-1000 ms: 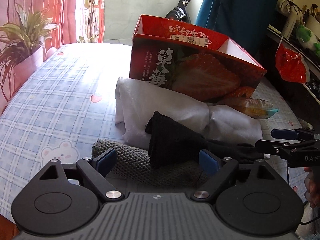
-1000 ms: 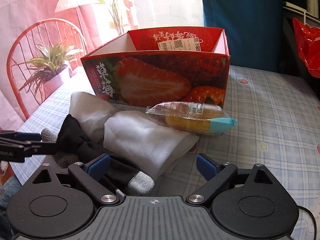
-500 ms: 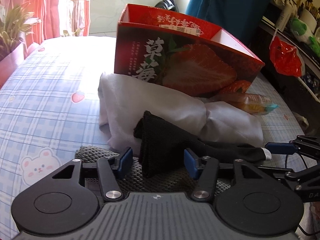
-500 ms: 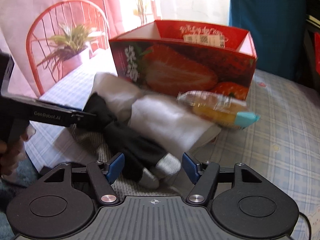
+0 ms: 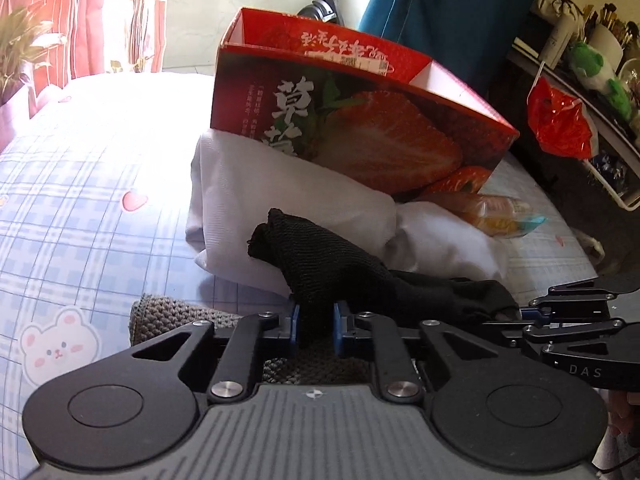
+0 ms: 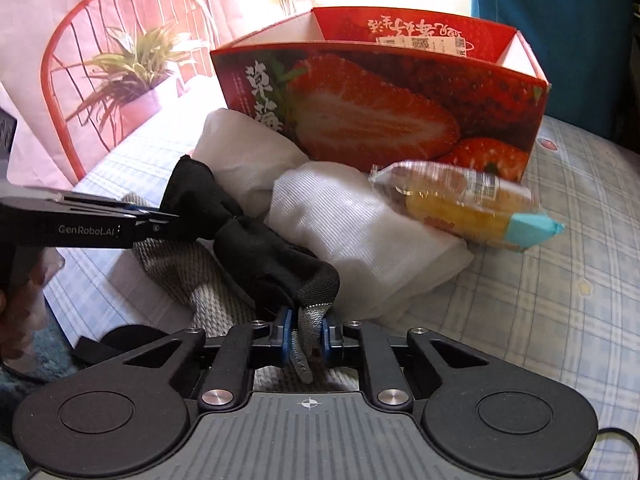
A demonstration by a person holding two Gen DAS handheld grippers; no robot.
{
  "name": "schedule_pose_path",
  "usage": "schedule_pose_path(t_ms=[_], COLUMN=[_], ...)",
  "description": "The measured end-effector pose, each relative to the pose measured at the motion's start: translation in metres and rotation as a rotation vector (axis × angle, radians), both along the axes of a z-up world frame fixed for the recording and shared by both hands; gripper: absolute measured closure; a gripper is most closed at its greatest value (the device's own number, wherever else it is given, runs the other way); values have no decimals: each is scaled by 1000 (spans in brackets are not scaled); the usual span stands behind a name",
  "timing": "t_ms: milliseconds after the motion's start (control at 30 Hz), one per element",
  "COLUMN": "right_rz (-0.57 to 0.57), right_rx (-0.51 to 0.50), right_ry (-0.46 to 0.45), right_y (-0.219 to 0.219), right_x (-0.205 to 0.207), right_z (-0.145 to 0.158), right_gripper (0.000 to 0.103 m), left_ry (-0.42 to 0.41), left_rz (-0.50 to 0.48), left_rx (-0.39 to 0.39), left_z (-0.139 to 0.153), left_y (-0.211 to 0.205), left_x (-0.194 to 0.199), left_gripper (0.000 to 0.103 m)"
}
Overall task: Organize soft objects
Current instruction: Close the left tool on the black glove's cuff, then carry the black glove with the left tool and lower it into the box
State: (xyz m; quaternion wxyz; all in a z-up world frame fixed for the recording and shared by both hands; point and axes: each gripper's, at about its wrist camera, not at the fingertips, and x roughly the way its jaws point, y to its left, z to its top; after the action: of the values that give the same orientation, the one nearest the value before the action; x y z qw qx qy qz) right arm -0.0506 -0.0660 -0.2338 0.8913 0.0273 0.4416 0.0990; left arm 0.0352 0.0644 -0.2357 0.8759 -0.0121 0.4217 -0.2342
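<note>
A black sock [image 5: 332, 264] with a grey toe [image 6: 316, 312] lies across a folded white cloth [image 5: 280, 184] and a grey knitted piece [image 5: 168, 316]. My left gripper [image 5: 314, 326] is closing, its blue pads pressing the sock's cuff end; it shows at the left of the right wrist view [image 6: 168, 218]. My right gripper [image 6: 306, 336] is closing too, pads pinching the grey toe; its tip also shows at the right of the left wrist view [image 5: 524, 314]. The sock [image 6: 256, 240] stretches between both grippers. Behind stands the open red strawberry box [image 6: 380, 112].
A wrapped yellow snack packet [image 6: 460, 204] leans on the white cloth [image 6: 360, 220] before the box. The checked tablecloth [image 5: 80, 200] spreads left. A red chair [image 6: 68, 60] with a potted plant [image 6: 132, 68] stands left, and a red bag [image 5: 560, 120] hangs right.
Both grippers have gone from wide open to closed on the black sock, left on the cuff and right on the grey toe, and both have sunk a little closer.
</note>
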Motion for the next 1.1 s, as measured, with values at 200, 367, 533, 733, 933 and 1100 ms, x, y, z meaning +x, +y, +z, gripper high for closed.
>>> schedule_pose_path(t_ms=[200, 367, 533, 733, 933, 1100], right_rz=[-3, -21, -30, -40, -48, -52], right_rx=[22, 45, 66, 62, 56, 55], right_ry=[-36, -81, -124, -159, -191, -222], right_y=[-4, -9, -13, -15, -18, -23], right_x=[12, 22, 27, 28, 28, 28], right_z=[18, 37, 55, 71, 82, 91], right_gripper=[92, 92, 92, 92, 92, 92], left_ry=[-58, -115, -148, -174, -191, -212], left_rz=[0, 13, 20, 16, 18, 22], left_rx=[-7, -40, -58, -70, -80, -96], left_z=[24, 47, 61, 71, 76, 83], left_y=[-4, -4, -5, -12, -17, -15], left_x=[3, 1, 0, 2, 5, 5], left_gripper=[87, 87, 87, 87, 87, 87])
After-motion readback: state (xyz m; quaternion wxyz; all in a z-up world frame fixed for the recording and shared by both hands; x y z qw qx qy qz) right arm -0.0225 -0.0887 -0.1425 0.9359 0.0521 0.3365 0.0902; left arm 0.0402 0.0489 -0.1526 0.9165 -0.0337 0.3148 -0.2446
